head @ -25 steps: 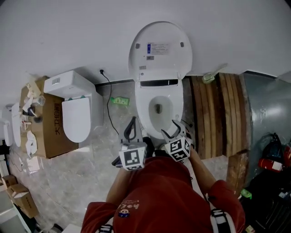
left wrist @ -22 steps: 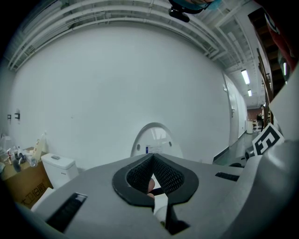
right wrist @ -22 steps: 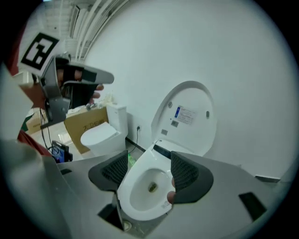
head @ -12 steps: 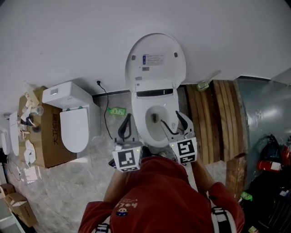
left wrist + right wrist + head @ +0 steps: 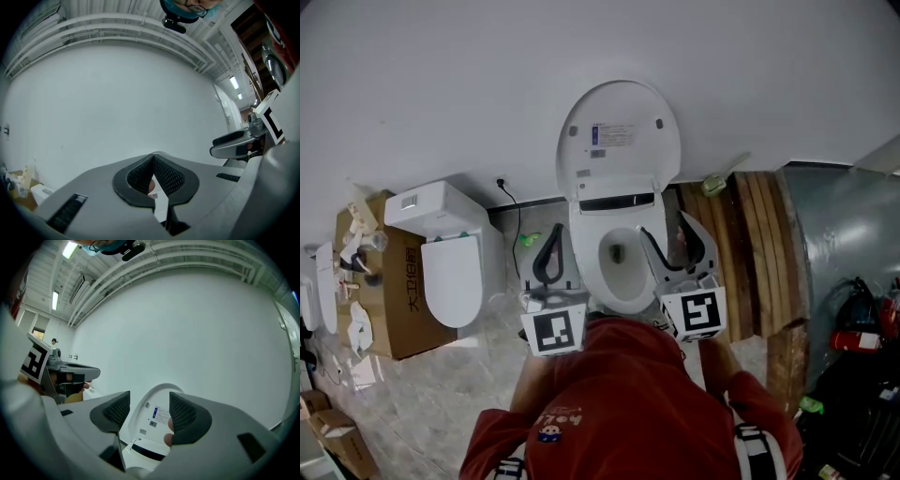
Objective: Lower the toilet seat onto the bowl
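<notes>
A white toilet stands against the wall, its seat and lid raised upright over the open bowl. My left gripper hovers to the left of the bowl, its jaws shut on nothing. My right gripper is over the bowl's right rim, open and empty, below the raised lid without touching it. In the left gripper view the left gripper has its tips together before the bare wall. In the right gripper view the right gripper frames the lid and its label between its pads.
A second white toilet stands at the left beside a cardboard box. Wooden planks lean at the right of the bowl. A black cord and a green item lie on the floor between the toilets. Dark bags sit far right.
Both grippers have moved forward along the bowl towards the raised lid, the right one farther. The left jaws stay shut and the right jaws stay open.
</notes>
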Motion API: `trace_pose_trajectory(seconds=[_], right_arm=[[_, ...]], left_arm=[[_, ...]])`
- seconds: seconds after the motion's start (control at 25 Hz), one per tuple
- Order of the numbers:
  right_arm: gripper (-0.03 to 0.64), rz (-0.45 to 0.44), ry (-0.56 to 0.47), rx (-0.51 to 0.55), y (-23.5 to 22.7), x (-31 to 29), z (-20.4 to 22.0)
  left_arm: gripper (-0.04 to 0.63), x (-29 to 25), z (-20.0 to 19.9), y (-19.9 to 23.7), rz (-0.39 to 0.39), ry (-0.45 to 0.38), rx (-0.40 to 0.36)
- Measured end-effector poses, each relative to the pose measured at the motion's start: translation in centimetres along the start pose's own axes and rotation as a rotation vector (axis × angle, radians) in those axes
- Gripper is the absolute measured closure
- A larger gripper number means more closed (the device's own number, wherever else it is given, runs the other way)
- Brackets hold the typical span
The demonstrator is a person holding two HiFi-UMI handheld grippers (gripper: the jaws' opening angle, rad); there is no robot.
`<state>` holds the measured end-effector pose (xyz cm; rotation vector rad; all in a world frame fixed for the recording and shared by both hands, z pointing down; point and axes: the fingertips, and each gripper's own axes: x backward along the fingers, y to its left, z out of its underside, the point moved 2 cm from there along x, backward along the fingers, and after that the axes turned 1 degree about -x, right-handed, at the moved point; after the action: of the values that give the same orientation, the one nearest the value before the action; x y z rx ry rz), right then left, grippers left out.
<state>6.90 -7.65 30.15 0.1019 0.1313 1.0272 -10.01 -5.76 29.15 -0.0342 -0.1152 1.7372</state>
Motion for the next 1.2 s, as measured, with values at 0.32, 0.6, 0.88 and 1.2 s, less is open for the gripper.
trace_pose_trajectory(seconds=[0.32,0.6,0.88,1.2], right_arm=[[0.472,0.129,-0.051,0.015,-0.8,-0.9,-1.6],[0.592,0.201,-0.036,0.007,-1.2,-1.8,-1.5],[0.603,0.225,-0.038,-0.006,-1.5,-2.7,-1.3],[0.603,0.218,-0.051,0.004,-1.5,-3.4,-1.5]], left_arm=[[0.583,-1.2,-0.8,1.1,0.016,-0.029,-0.012],[0.583,-2.3,-0.5,1.5,0.030,-0.027,0.001],[0.583,-2.9,-0.4,2.4,0.032,-0.027,-0.002],[0.583,-3.5,-0.3,2.9,0.031,-0.024,0.003]])
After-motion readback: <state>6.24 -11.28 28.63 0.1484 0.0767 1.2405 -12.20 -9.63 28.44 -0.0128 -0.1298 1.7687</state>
